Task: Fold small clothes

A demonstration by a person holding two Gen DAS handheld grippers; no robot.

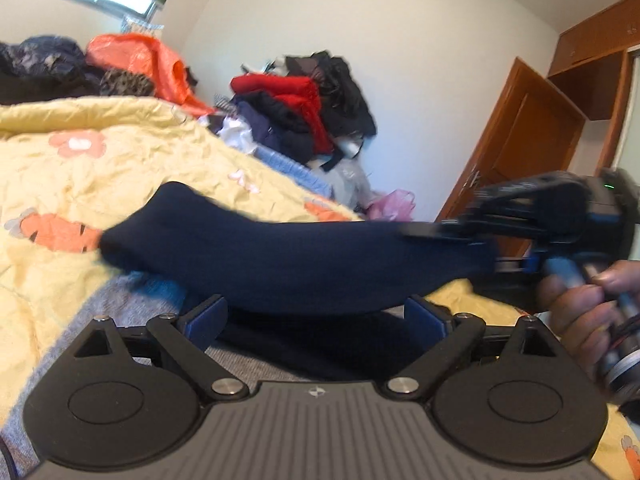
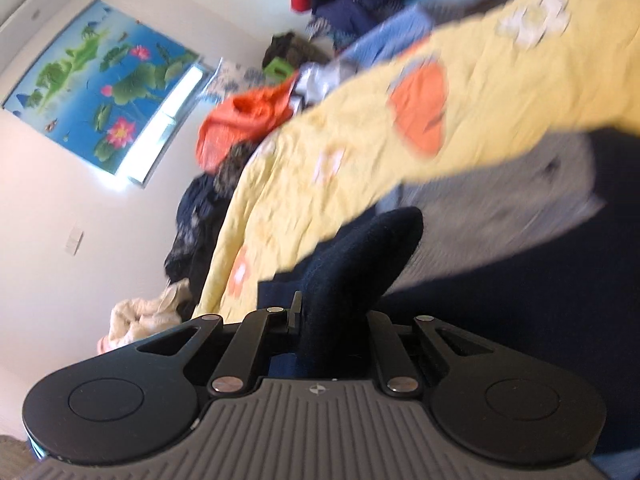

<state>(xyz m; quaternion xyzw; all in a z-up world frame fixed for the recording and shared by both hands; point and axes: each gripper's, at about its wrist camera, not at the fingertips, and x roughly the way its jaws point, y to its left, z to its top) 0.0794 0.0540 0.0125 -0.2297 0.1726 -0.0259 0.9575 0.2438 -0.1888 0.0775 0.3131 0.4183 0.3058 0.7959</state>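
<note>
Fingers (image 1: 208,316) of the left gripper (image 1: 316,320) stand wide apart, their blue pads on either side of a dark navy sock (image 1: 280,256) without pressing on it. That sock, a soft knit tube with a rounded toe, stretches across the left wrist view above the yellow quilt (image 1: 100,168); its far end is clamped in the right gripper (image 1: 460,236), which comes in from the right, held by a hand (image 1: 580,300) wrapped round its handle.

Only the right wrist view shows that grip from behind: the right gripper (image 2: 332,320) has its jaws drawn close on the sock (image 2: 360,272), which rises between them and bends over at the toe. This view is tilted and blurred. It alone shows the blue lotus picture (image 2: 104,84) whole on the white wall and a cream cloth heap (image 2: 140,316) low by the bed.

The quilt is crinkled cotton with orange and white flower patches; a grey knit cloth (image 1: 132,308) lies on its near edge under the sock. The left view alone shows the wooden door (image 1: 520,152) and cupboard (image 1: 600,52). Piled clothes (image 1: 304,112), red, black and navy, sit beyond the bed, with an orange bag (image 1: 140,60) further left.
</note>
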